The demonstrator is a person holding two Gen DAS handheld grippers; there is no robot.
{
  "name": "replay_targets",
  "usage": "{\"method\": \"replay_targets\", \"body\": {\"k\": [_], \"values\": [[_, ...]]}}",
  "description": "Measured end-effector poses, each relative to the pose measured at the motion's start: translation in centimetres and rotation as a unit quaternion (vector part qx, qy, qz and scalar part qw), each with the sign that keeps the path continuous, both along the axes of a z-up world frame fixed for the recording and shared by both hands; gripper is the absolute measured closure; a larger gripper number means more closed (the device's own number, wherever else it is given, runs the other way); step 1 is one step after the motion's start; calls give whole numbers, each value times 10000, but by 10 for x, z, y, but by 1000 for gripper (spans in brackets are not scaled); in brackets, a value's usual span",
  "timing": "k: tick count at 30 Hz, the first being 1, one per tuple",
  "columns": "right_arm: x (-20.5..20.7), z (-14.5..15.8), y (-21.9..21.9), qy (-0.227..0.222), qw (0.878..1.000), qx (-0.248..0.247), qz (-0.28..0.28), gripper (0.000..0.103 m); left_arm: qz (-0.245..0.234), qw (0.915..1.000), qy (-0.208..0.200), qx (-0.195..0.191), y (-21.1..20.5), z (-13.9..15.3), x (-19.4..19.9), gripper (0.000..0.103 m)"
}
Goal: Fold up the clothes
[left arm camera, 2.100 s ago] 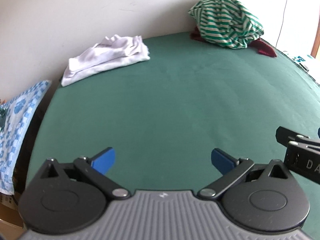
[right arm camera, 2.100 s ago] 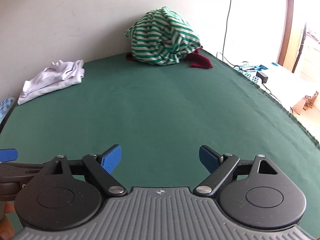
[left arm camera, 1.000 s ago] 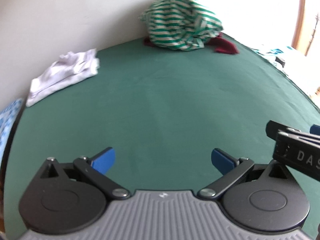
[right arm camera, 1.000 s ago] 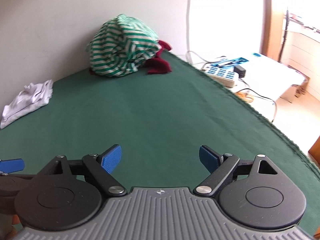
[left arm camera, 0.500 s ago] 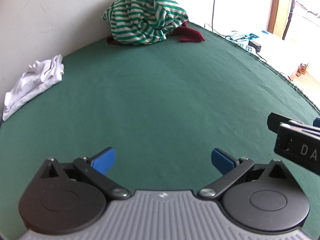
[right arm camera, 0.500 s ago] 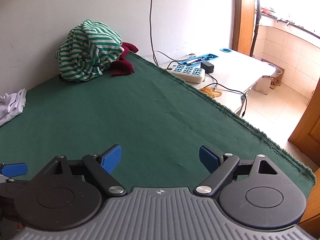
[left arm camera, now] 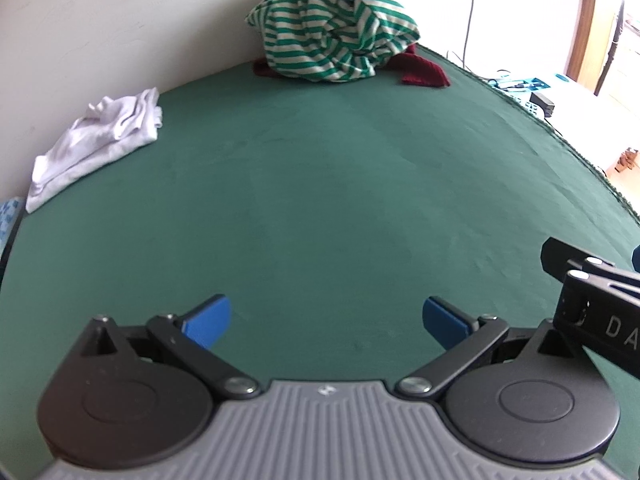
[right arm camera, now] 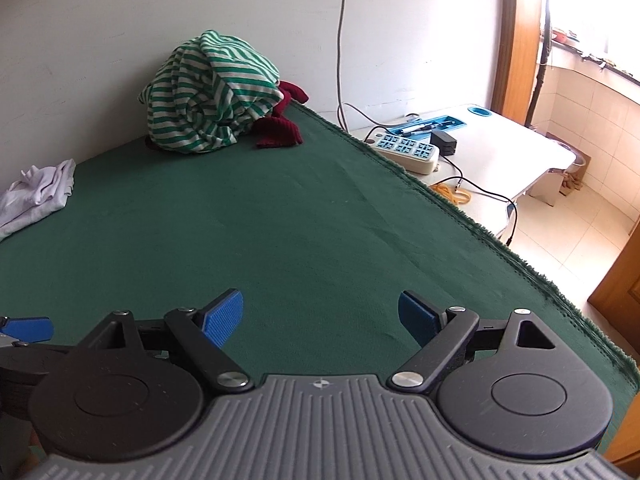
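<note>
1. White folded cloth lies far left on the green counter.
2. Left gripper: jaws wide apart, holding nothing.
3. Striped shirt heaped at the back.
4. Right gripper: wide apart, holding nothing.

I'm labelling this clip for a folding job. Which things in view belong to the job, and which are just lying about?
Job:
striped green garment, bunched
dark red garment beside and partly under it
white garment, roughly folded
left gripper and right gripper, both open

Lying about:
power strip
blue tray
black adapter
</note>
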State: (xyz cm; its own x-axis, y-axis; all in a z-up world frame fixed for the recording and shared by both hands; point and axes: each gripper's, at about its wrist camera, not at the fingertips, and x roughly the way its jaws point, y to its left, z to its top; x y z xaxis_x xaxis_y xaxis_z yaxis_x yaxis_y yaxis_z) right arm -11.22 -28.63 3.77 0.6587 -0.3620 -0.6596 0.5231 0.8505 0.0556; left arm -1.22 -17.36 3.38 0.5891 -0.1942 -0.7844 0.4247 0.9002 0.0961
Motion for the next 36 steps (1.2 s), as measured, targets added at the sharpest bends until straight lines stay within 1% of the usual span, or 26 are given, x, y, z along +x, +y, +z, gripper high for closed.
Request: {"method": "replay_targets", "body": {"k": [6,10,12,14,17,20,21,22,23,24,26,27,28,30,31,33,34,36], "values": [[4,1,4,1,10000,-18,79,16,75,10000,13,3,4,1,3,1],[7,2,7,13,9999,-34,130,16,2,10000,-3,-16,5,1,3,1],[13,5,7,76,9996,-17,280,16,-78,9999,-14,106,4,2,9,1],[28,16,3,148,9987,14,478,21,-210,9994,-50,260,4,11,21,1],[63,45,-10,307,9959,237,821,22,-326,9991,-189,218,11,49,55,1],[105,84,-27,500,9900,564,1189,22,-483,9984,-266,84,22,104,99,1],[119,100,-32,537,9884,587,1294,21,-502,9981,-347,100,25,122,113,1],[133,115,-36,592,9865,586,1413,18,-520,9975,-456,153,26,141,128,1],[150,129,-39,685,9839,537,1562,18,-534,9964,-606,240,26,160,144,1],[166,142,-41,778,9811,463,1709,17,-600,9951,-713,344,23,172,158,1],[196,159,-45,898,9762,58,1971,14,-774,9915,-886,558,16,191,184,1],[208,163,-47,856,9746,-194,2061,13,-769,9911,-900,611,13,194,196,1],[219,163,-49,751,9734,-399,2126,10,-641,9926,-861,572,12,192,208,1],[241,155,-59,462,9730,-656,2166,10,-306,9967,-668,335,10,179,225,1],[253,146,-64,360,9736,-691,2145,10,-201,9984,-471,219,8,168,233,1],[284,126,-75,322,9752,-645,2092,11,0,9998,-138,138,2,144,241,1],[299,115,-80,303,9760,-622,2065,13,126,9998,-35,122,-1,132,244,1],[326,95,-83,216,9765,-659,2042,14,274,9996,75,72,-2,112,238,1]]}}
